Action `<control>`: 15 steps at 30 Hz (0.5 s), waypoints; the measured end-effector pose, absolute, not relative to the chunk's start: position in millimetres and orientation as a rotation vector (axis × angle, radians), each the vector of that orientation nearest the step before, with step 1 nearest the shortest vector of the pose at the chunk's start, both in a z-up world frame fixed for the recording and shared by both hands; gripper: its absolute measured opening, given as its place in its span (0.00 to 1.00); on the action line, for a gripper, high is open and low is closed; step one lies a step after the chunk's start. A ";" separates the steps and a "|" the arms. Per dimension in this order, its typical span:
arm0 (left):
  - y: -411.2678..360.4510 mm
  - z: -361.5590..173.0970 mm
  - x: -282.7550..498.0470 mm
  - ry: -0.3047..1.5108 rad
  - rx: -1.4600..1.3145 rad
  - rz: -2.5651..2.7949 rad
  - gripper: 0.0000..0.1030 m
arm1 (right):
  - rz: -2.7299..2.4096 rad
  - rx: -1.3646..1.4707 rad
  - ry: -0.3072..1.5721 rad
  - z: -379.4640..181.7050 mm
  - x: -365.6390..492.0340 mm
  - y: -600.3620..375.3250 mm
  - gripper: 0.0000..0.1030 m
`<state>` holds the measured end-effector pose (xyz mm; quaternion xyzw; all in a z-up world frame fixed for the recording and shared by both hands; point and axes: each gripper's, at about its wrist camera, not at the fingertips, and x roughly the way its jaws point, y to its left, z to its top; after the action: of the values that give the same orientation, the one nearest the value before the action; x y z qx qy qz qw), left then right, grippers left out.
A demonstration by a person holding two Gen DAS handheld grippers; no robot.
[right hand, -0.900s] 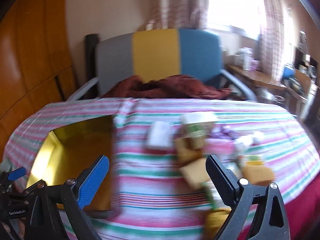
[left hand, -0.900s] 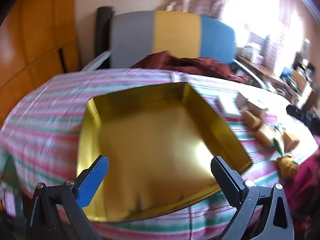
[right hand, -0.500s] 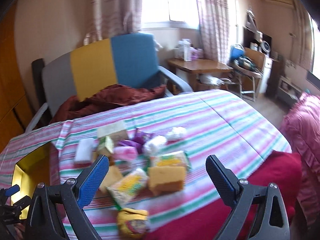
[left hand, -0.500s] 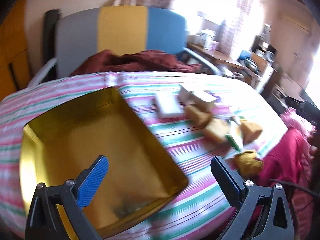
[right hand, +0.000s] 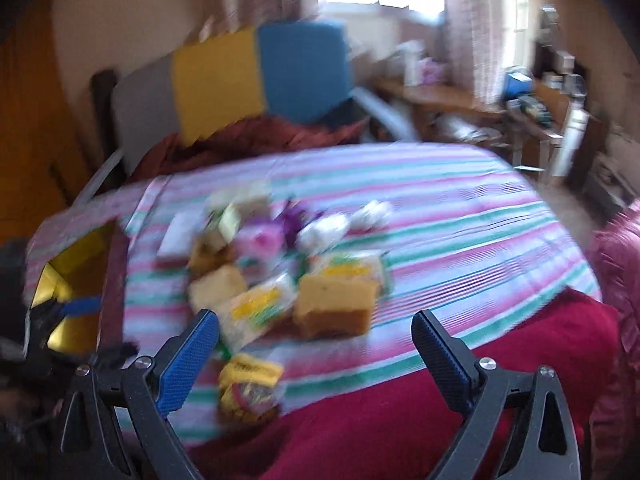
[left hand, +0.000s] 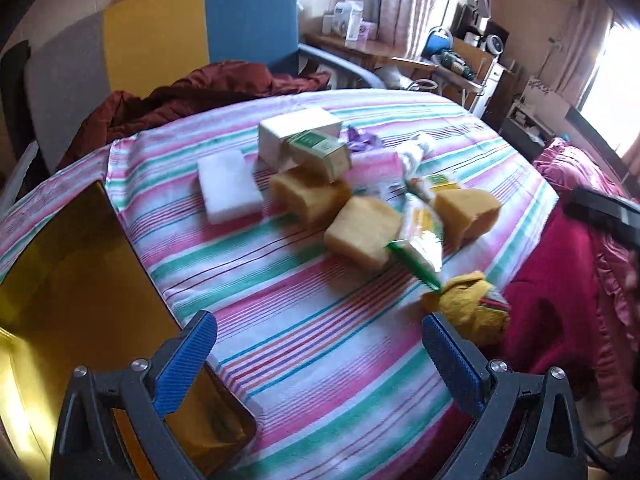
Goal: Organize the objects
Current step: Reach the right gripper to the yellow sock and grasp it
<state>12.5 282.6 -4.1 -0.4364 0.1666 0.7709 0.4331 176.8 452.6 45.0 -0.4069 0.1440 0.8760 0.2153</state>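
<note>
1. Gold tray (left hand: 60,280) at the left of the striped surface (left hand: 320,344), empty.
2. Sponges and packets (left hand: 360,224) heaped mid-surface, well apart from the tray.
3. Left tool (left hand: 316,344) and right tool (right hand: 316,336) both spread wide, empty.
4. Best to take one outer sponge first, squarely across its flat sides.

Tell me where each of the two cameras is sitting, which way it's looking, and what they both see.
Left wrist view: sits on the left gripper, looking down across the striped cloth at the pile of sponges; its own open fingers show, gold tin at left.
Right wrist view: sits on the right gripper, blurred, facing the same pile; its open fingers show.
Shared: sponges, gold tin, striped cloth, tricolour chair.
</note>
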 end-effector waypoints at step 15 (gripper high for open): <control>281.7 -14.6 -10.7 0.317 -1.169 1.876 1.00 | 2.327 -1.877 0.129 -40.2 103.5 413.1 0.43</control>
<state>-10.7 281.7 -14.6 -0.4705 0.1277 0.7549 0.4388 103.5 413.1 -40.2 -0.6254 0.0430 0.7756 0.0744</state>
